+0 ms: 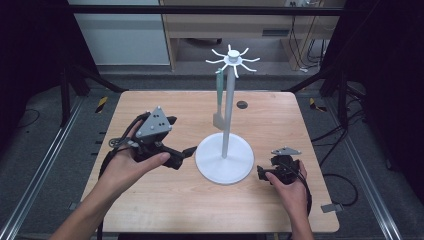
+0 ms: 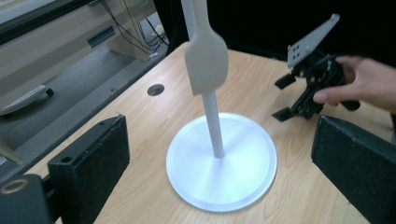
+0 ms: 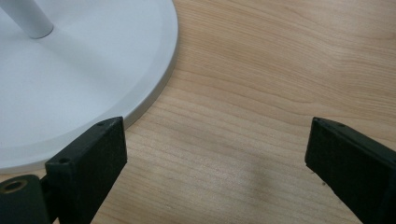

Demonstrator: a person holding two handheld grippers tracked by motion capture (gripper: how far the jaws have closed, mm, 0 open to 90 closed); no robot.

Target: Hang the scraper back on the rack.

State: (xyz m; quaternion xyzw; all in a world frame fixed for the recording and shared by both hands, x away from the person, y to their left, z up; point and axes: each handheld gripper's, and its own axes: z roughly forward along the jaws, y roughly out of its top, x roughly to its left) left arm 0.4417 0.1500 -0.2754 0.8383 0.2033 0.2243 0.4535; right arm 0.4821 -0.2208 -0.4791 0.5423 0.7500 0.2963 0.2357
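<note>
- Gaping wide on both sides, jaws gripping nothing.
- Hovering at the table's (image 1: pixel 150 210) left side: left gripper (image 1: pixel 187 151), held in the left hand (image 1: pixel 131 167), its grey three-cornered plate uppermost, jaws pointing right toward the white stand (image 1: pixel 227 125) and staying apart from its base.
- Looking along the left gripper's own view (image 2: pixel 219 154): parted black jaws framing the stand's round base (image 2: pixel 222 163) and pole.
- Standing upright near the table's middle: white stand with a ring of curved hooks at the top.
- Hanging from one of those hooks, just beside the pole: a pale spatula (image 1: pixel 219 107), blade downward, well above the base; blade (image 2: pixel 206 60) showing in front of the pole in the left gripper view.
- Sitting low at the right, just beside the base's rim: right gripper (image 1: pixel 261 172) in the right hand (image 1: pixel 290 187), jaws facing left.
- Spreading over bare wood in the right gripper view (image 3: pixel 215 158): released jaws, with the base's edge (image 3: pixel 154 88) near the left one.
</note>
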